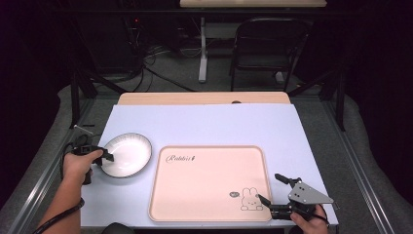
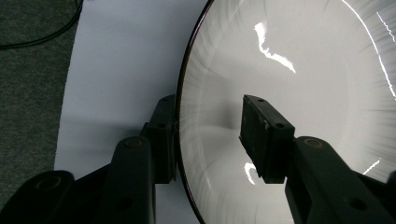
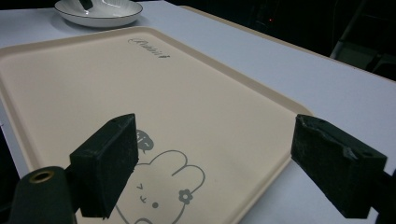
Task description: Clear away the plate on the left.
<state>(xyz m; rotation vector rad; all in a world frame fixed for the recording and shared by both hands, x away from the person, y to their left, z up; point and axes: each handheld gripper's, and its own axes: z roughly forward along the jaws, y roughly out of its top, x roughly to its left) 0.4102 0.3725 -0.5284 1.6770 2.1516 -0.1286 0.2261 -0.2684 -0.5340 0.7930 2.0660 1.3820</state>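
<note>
The bowl (image 1: 124, 155) sits on the counter (image 1: 204, 122) just left of the tray (image 1: 209, 183), which is bare, so I'd say the carrying is all ahead. The left gripper (image 1: 106, 156) straddles the bowl's rim farthest from the tray, one jaw outside, one inside, partly closed but not yet pinching. The right gripper (image 1: 272, 195) hovers at the tray's near right corner, jaws wide, holding nothing.

Your right gripper (image 3: 212, 161) hovers with jaws spread wide over the near corner of the beige tray (image 3: 93, 88), above its rabbit drawing (image 3: 161, 186). The white bowl (image 3: 99, 11) sits beyond the tray's far corner, on the desk (image 3: 299, 70).
</note>
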